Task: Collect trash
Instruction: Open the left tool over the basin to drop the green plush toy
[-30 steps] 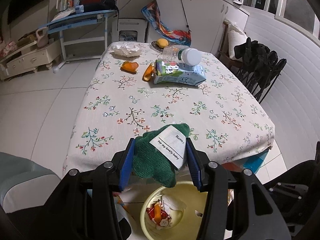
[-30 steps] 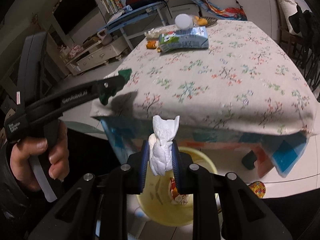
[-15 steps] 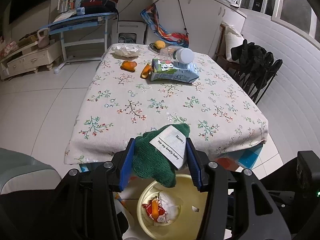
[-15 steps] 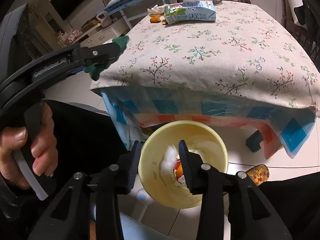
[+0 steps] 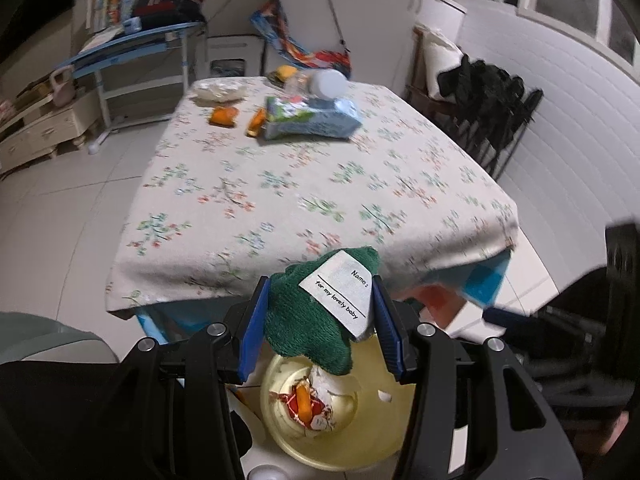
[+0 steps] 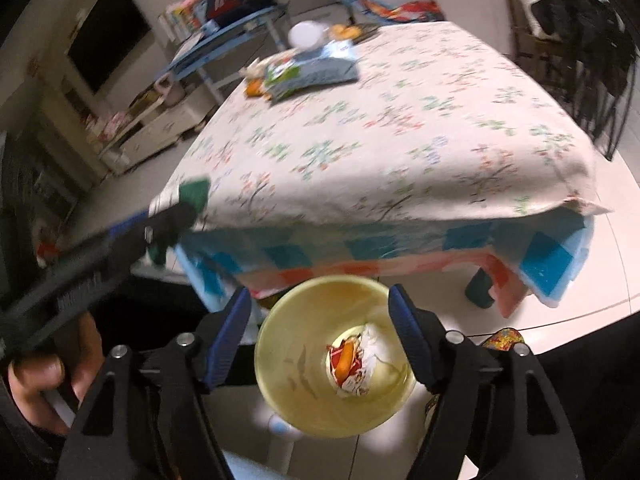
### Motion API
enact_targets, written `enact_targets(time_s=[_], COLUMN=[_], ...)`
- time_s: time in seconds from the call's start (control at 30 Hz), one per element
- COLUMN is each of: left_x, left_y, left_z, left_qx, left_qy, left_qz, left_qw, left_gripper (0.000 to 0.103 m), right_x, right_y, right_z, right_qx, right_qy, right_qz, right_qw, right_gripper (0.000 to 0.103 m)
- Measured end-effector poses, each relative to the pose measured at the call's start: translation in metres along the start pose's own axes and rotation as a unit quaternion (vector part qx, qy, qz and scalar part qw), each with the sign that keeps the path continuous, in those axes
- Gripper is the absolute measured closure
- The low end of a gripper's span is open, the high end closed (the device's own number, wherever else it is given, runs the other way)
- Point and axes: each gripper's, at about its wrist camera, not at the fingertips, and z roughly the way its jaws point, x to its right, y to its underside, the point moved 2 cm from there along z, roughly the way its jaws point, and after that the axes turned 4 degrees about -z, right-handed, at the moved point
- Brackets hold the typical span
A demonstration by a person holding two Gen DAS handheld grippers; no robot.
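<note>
My left gripper is shut on a green knitted cloth with a white label, held above a yellow bin on the floor in front of the table. My right gripper is open and empty above the same yellow bin. White tissue and a red wrapper lie inside the bin. On the far end of the table lie orange peels, crumpled tissue, a blue-green wipes pack and a plastic bottle.
The table has a floral cloth over a checked one. Chairs with dark clothing stand to its right. A blue desk and a low cabinet are at the back left. My left gripper's arm shows at the right wrist view's left.
My right gripper opened and dropped the white tissue into the yellow bin. Both grippers drew back from the table. The left gripper still holds the green cloth.
</note>
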Motion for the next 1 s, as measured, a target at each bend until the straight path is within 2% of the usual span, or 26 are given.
enact_targets(time_s=[0.23, 0.53, 0.73, 1.0], left_x=[0.023, 0.038, 0.037, 0.039], left_y=[0.020, 0.039, 0.039, 0.040], left_z=[0.009, 0.022, 0.022, 0.022], left_qx=[-0.036, -0.088, -0.087, -0.089], left_qy=[0.013, 0.024, 0.015, 0.022], left_qz=[0.055, 0.094, 0.096, 0.101], left_qw=[0.9977, 0.9914, 0.9915, 0.9907], left_gripper=[0.056, 0.051, 0.048, 0.047], right_x=[0.014, 0.023, 0.024, 0.025], right_y=[-0.004, -0.006, -0.006, -0.006], right_z=[-0.009, -0.012, -0.012, -0.011], right_qx=[0.025, 0.034, 0.035, 0.033], right_qy=[0.010, 0.012, 0.014, 0.015], right_qz=[0.032, 0.049, 0.050, 0.049], right_qw=[0.999, 0.998, 0.998, 0.998], right_gripper=[0.033, 0.032, 0.030, 0.029])
